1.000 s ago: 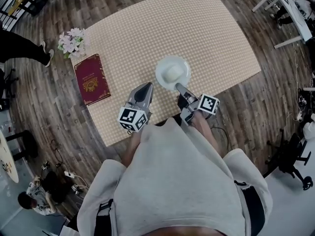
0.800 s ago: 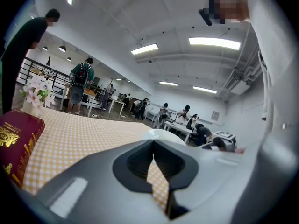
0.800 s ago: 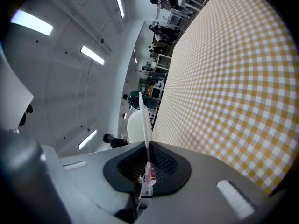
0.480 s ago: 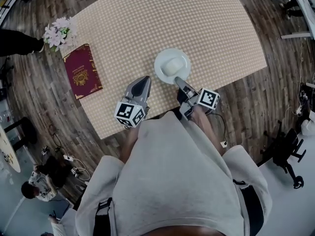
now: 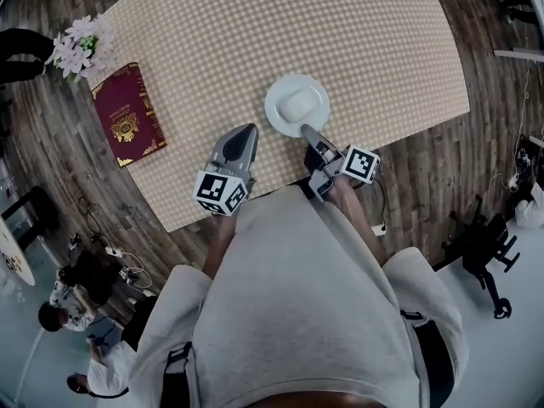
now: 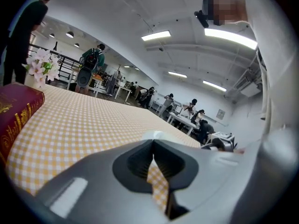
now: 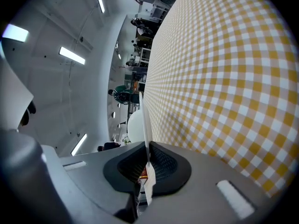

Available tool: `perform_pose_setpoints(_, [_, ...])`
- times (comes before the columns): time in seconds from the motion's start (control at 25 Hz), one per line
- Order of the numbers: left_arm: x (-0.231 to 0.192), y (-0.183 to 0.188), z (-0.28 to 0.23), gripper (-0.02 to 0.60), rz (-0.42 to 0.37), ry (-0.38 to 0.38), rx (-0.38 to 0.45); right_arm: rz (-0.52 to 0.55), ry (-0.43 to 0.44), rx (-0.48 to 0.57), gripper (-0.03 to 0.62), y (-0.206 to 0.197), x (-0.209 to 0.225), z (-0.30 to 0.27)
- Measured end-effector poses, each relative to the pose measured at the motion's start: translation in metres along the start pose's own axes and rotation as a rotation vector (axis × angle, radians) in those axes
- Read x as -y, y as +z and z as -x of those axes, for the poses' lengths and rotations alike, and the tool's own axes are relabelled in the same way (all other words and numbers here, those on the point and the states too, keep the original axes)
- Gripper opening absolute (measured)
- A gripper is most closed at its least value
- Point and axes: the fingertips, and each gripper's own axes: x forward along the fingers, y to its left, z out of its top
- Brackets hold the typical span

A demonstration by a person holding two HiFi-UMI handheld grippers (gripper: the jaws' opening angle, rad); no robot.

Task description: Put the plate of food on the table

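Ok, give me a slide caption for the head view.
Right tongs grip a white plate of food by its rim at a checked table, left tongs shut alongside.

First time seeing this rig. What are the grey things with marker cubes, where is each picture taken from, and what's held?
A person holds a two-jaw gripper in each hand. The head view looks down from their head; each gripper view looks along one gripper's jaws. On the checked table lie a red book and flowers. The right gripper is clamped on the rim of a white plate of food; the left gripper, beside it, is shut and empty.
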Motion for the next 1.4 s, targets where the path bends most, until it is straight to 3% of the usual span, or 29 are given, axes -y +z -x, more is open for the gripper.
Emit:
perform_pose_setpoints(0.44, [-0.01,-0.001,0.001,0.008,0.011,0.026,-0.004,-0.067,-0.095,-0.012,0.014,0.033,0.023,-0.042])
perform_pose_setpoints(0.56, [-0.012,-0.001,0.004,0.008,0.015,0.034,-0.004,-0.092,-0.061,0.01,0.014,0.052,0.019,-0.063])
perform_pose_setpoints(0.68, [-0.015,-0.002,0.007,0.008,0.018,0.044,-0.005,-0.121,0.035,0.04,0.014,0.072,0.006,-0.088])
perform_pose_setpoints(1.0, [-0.022,-0.002,0.011,0.008,0.028,0.067,-0.005,-0.142,0.037,0.068,0.015,0.115,0.007,-0.131])
perform_pose_setpoints(1.4, [-0.026,-0.004,0.014,0.008,0.04,0.079,-0.007,-0.201,-0.007,0.07,0.017,0.121,0.022,-0.149])
